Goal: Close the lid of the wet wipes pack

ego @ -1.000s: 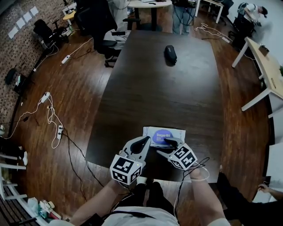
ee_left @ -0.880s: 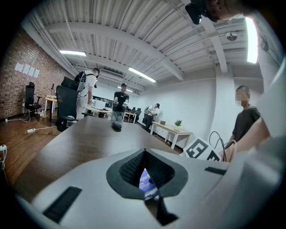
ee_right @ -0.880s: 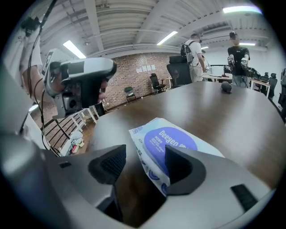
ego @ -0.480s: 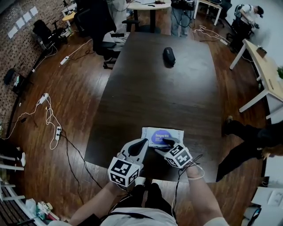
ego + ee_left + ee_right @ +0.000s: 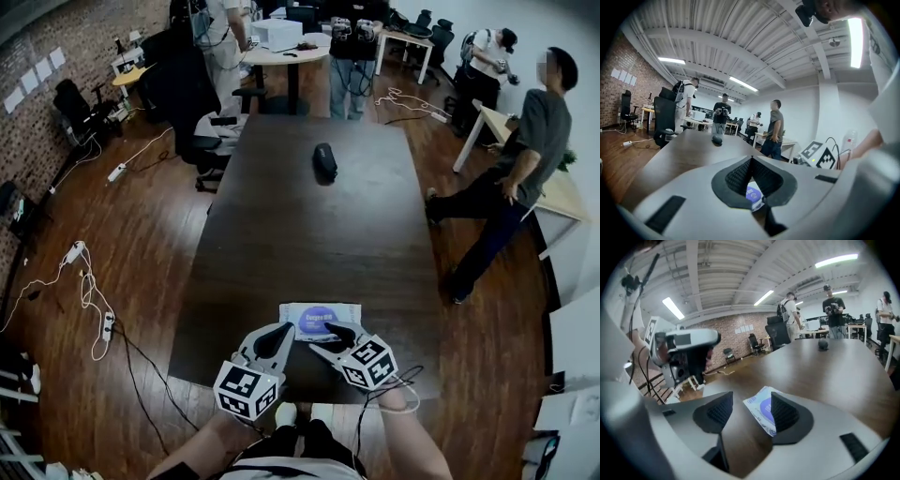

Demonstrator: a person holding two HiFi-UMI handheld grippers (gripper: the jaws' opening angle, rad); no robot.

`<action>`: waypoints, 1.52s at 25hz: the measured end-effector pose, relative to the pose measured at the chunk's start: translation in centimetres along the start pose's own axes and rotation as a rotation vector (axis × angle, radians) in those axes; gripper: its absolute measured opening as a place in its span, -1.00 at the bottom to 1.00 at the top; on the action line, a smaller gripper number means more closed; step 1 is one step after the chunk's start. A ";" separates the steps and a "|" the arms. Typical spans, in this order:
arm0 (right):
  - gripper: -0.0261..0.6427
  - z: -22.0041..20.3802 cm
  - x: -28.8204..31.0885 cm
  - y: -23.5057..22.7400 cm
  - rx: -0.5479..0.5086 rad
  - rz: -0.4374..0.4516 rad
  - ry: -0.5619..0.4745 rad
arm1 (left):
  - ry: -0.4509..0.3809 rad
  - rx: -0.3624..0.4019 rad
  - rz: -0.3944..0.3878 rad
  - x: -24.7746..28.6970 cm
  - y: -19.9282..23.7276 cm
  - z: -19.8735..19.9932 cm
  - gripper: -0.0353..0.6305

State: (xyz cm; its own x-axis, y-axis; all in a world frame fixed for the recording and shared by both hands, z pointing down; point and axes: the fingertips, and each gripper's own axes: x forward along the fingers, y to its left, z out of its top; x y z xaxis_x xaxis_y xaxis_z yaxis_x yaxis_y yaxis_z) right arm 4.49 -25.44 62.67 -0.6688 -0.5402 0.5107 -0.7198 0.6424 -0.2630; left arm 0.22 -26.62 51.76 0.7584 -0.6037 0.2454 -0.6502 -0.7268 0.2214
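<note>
The wet wipes pack (image 5: 319, 320) lies flat near the front edge of the dark table (image 5: 309, 234). It is white and pale blue, with a purple oval lid patch that looks flat from above. My left gripper (image 5: 286, 331) rests just short of the pack's near left corner, jaws shut with nothing between them. Through the gap behind its closed tips (image 5: 751, 160) a bit of the pack (image 5: 753, 193) shows. My right gripper (image 5: 336, 339) is open at the pack's near right edge. In the right gripper view the pack (image 5: 761, 411) lies ahead of that gripper (image 5: 751, 401), partly behind one jaw.
A black oblong object (image 5: 324, 160) sits at the table's far end. A person (image 5: 511, 178) stands on the wooden floor just right of the table. Office chairs (image 5: 202, 103) crowd the far left corner. Cables (image 5: 89, 291) trail over the floor at left.
The head view has tilted up, showing more of the room. A person has walked in at the right. Both grippers stay at the pack's near edge, hardly moved.
</note>
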 end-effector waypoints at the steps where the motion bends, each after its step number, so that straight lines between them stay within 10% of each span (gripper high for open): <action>1: -0.14 1.2 -1.2 0.4 0.021 -0.010 -0.053 | -0.010 0.007 -0.010 -0.1 -0.5 0.6 -0.89; 14: -0.49 9.3 -14.3 5.2 0.020 -0.208 -0.433 | -0.115 0.096 -0.089 -2.9 -5.2 6.2 -0.89; 23: -0.90 9.9 -16.6 6.1 0.017 -0.276 -0.499 | -0.148 0.094 -0.078 -4.8 -5.3 6.6 -0.89; 38: -0.90 9.1 -15.0 9.4 -0.001 -0.340 -0.472 | -0.154 0.068 -0.114 -8.1 -4.0 5.5 -0.89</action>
State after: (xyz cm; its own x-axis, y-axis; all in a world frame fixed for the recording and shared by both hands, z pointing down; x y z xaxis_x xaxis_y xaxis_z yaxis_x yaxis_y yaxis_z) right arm 6.08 -16.23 45.05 -0.4104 -0.9001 0.1463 -0.9088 0.3905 -0.1469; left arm -3.10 -20.59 43.68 0.8282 -0.5555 0.0740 -0.5592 -0.8107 0.1736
